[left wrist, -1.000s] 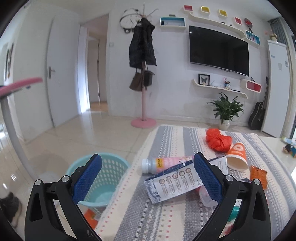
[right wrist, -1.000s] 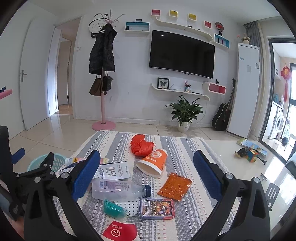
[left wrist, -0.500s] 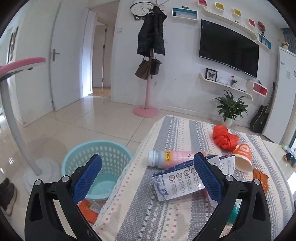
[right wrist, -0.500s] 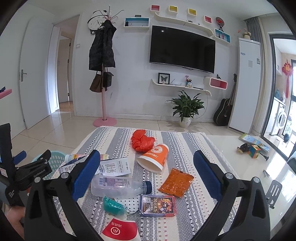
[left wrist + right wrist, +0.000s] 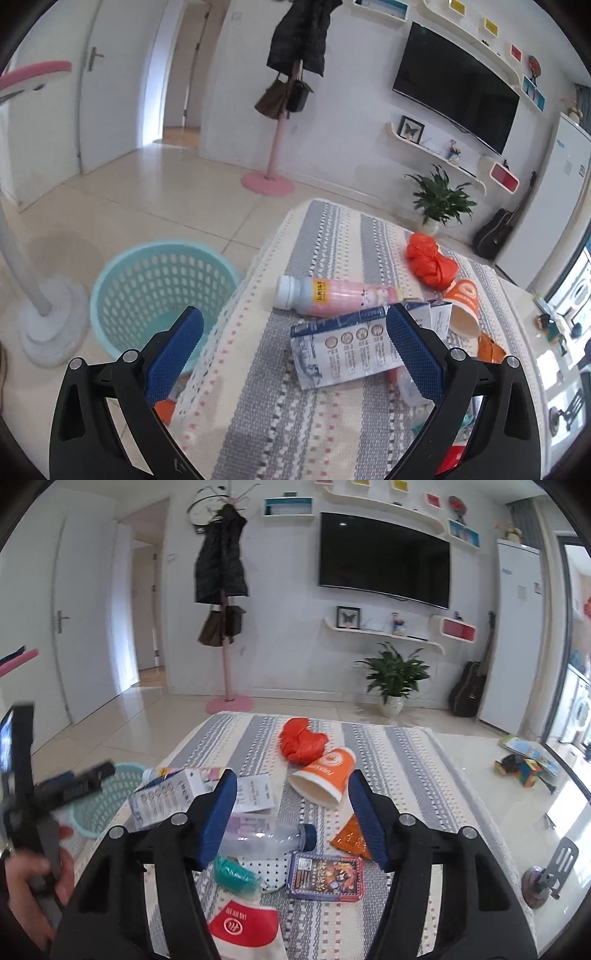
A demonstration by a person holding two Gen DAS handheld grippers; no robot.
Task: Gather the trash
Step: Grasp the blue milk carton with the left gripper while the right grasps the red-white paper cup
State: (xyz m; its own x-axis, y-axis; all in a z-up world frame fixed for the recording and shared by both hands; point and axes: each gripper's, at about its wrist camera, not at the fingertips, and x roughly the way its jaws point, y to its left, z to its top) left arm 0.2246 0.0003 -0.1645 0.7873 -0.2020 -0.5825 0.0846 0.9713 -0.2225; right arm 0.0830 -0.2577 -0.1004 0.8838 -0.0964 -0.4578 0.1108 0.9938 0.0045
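Note:
Trash lies on a striped table [image 5: 332, 236]: a blue-white carton [image 5: 343, 343], a pink bottle [image 5: 332, 297], an orange bag [image 5: 428, 260] and an orange cup [image 5: 463, 306]. My left gripper [image 5: 291, 349] is open and empty, above the table's left edge, the carton just right of its middle. A teal basket [image 5: 159, 280] stands on the floor left of the table. My right gripper [image 5: 291, 812] is open and empty above a clear bottle [image 5: 266, 836], with a card box [image 5: 325, 877], teal wad [image 5: 234, 873] and red-white cup [image 5: 245, 932] below it.
A pink-topped lamp stand [image 5: 40, 306] stands on the floor left of the basket. A coat rack [image 5: 279, 147], a potted plant [image 5: 393, 679] and a guitar [image 5: 471, 690] stand by the far wall. Toys [image 5: 524, 770] lie on the floor at right.
My left gripper has risen and tilted down over the table's edge, so basket and carton show more from above. My right gripper's jaws have narrowed and it has come closer to the clear bottle.

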